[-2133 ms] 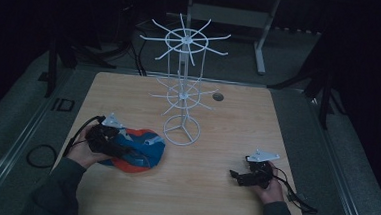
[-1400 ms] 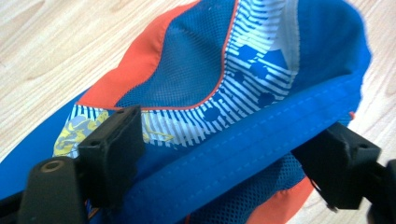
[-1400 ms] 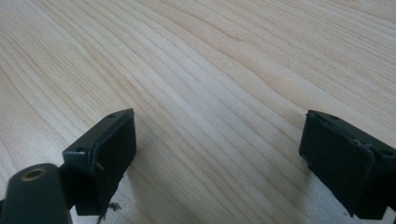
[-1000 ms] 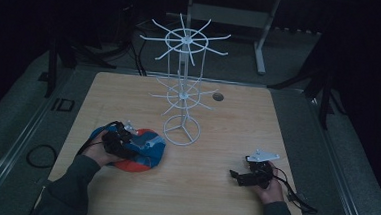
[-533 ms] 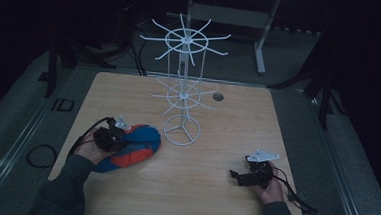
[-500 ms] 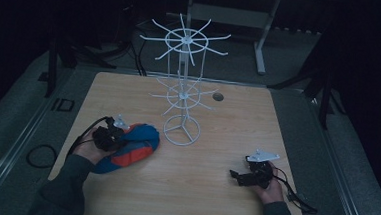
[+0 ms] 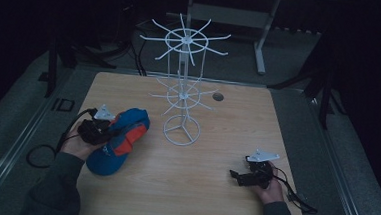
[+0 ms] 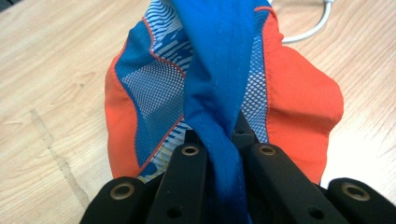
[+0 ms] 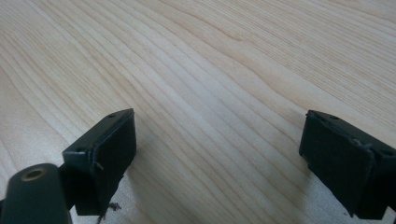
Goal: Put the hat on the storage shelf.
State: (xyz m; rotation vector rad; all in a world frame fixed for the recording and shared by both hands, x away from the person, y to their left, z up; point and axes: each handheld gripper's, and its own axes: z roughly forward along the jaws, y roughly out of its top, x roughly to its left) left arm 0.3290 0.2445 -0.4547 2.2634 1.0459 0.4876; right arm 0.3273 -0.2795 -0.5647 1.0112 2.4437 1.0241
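Item: blue and orange cap (image 7: 119, 140), at the left side of the wooden surface (image 7: 216, 139), partly raised, its lower end resting on the wood. Your left tool (image 7: 108, 130) was clamped shut on a blue fold of its fabric; the jaws had just closed on it. Your right tool (image 7: 235, 175) lay low over bare wood at the right, well apart from the cap, jaws standing wide with nothing between them. White wire display stand (image 7: 182, 87): upright, centre, just beside the cap.
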